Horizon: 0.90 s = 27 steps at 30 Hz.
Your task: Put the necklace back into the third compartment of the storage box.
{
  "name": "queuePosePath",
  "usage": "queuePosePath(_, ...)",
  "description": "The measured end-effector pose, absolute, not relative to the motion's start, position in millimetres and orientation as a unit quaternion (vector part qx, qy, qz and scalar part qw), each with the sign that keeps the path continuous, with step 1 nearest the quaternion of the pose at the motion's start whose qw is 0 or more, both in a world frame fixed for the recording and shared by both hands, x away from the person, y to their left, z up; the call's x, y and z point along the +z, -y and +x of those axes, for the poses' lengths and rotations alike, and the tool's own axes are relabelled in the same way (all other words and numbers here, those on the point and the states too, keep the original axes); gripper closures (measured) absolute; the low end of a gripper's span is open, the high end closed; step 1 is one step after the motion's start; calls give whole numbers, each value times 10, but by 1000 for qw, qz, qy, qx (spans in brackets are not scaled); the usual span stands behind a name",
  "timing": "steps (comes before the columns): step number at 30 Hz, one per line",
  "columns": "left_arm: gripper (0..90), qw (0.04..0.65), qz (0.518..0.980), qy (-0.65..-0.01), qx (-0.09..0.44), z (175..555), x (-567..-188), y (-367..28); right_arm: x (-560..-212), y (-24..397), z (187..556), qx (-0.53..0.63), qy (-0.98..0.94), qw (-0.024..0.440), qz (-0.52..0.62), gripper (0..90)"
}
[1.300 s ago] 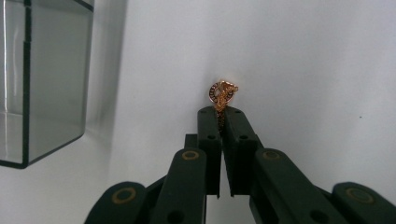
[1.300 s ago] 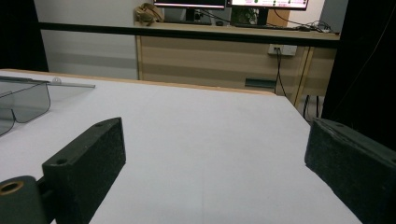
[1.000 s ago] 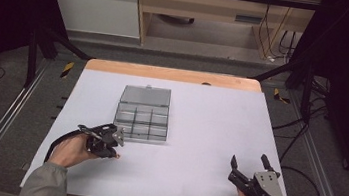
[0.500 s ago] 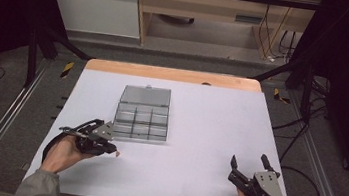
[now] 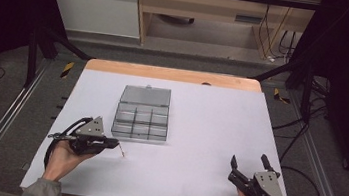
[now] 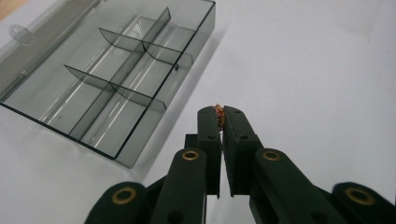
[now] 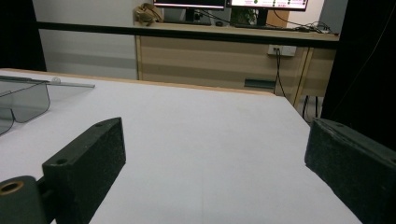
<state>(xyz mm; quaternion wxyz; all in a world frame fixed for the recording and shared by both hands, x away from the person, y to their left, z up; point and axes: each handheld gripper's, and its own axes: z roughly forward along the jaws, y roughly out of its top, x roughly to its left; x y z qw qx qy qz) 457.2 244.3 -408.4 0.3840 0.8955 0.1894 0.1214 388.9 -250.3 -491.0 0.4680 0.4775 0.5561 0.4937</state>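
Note:
A smoke-grey clear compartment box lies open on the white table, its lid folded back on the far side. Just in front of its near left corner, my left gripper points right and is shut on a small gold-and-red chain. The chain's end hangs from the jaw tips. In the left gripper view the box lies up and left of my left gripper, its compartments looking bare. My right gripper rests open at the table's near right corner, nothing between its jaws.
The table's wooden far edge borders a floor with cables and metal frame legs. A corner of the box sits far left in the right gripper view. A desk with monitors stands beyond the table.
The left hand has drawn a little to the left and lifted, and its gripper has turned so that the grey plate faces up. The right gripper has stayed still.

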Motion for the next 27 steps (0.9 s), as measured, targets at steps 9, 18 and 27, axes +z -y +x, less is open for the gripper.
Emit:
queuePosePath(9,854,444,860,-215,130,4524,-4088,-2494,-4910,2504,3888,494,-556,468,478,57)
queuePosePath(18,854,504,817,-238,146,4469,-3971,-2545,-4910,2505,3888,494,-556,468,477,57)
queuePosePath(27,853,516,797,-263,173,4481,-3886,-2498,-4910,2505,3887,495,-554,468,478,57)
